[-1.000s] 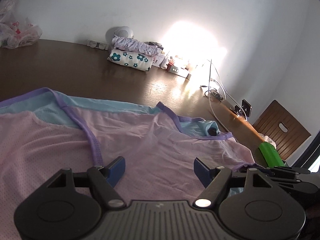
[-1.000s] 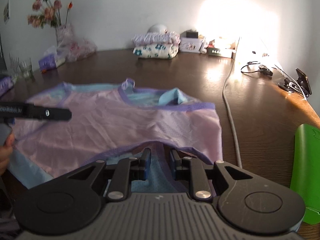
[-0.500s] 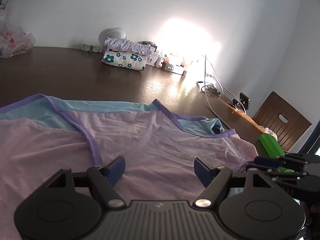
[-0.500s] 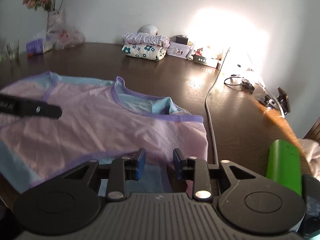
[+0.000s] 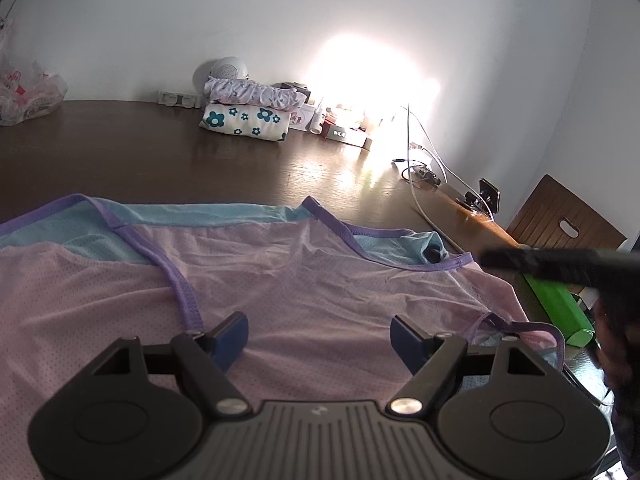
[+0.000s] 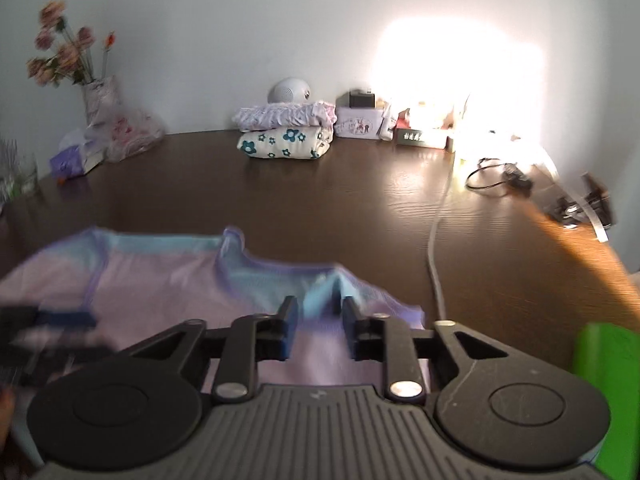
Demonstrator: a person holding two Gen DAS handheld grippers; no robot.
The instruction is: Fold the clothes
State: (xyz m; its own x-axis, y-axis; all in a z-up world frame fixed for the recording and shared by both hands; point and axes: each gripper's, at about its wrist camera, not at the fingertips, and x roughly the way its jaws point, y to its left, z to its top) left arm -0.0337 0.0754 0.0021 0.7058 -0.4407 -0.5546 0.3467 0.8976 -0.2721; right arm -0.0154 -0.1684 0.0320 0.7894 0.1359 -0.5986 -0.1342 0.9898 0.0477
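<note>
- Two grippers hover over one pink-and-blue garment (image 5: 304, 296) spread flat on the table (image 5: 160, 160) — its long axis runs left to right.
- Left gripper (image 5: 318, 334): jaws wide apart, empty, above the cloth's middle.
- Right gripper (image 6: 319, 328): jaws partly parted, gripping nothing — nearer the right edge.

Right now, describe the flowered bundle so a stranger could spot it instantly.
Look along the far edge of the dark wooden table, by the white wall. There sits a stack of two folded cloths, left of a small printed box. The flowered bundle is the lower one: cream with teal flowers, under the ruffled lilac cloth.
</note>
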